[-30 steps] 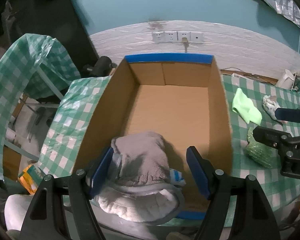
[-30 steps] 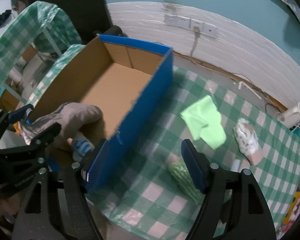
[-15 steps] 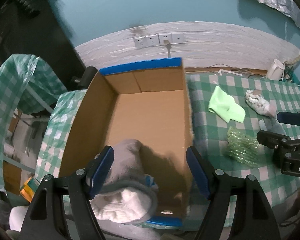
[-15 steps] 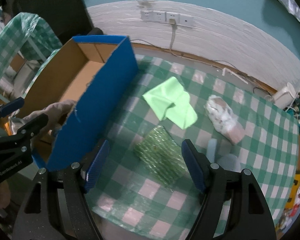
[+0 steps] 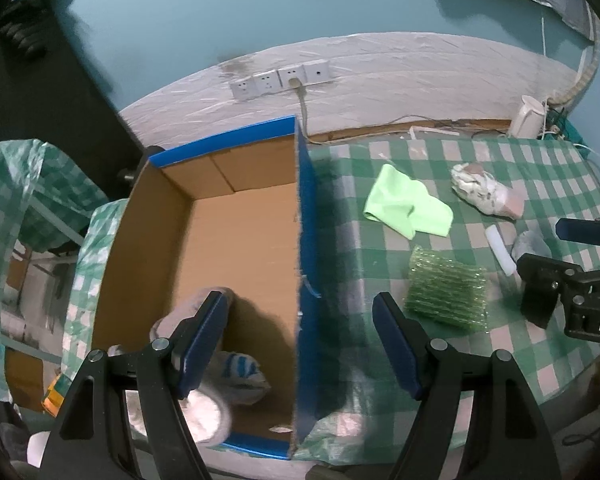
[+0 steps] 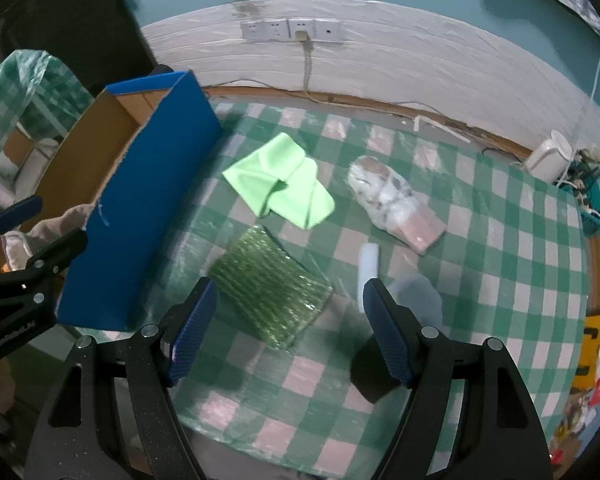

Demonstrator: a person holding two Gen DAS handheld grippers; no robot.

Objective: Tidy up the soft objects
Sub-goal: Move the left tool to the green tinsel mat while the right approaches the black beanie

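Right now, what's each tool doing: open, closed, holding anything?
Left tool: open, holding nothing.
Right tool: open, holding nothing, above the green sponge.

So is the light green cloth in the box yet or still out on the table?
Out. The light green cloth lies crumpled on the checked tablecloth, beside the blue box.

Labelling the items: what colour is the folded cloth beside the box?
Light green cloth, clearest in the right wrist view.

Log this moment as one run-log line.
left tool: open, empty | right tool: open, above green bubble wrap | cardboard box: holds grey cloth
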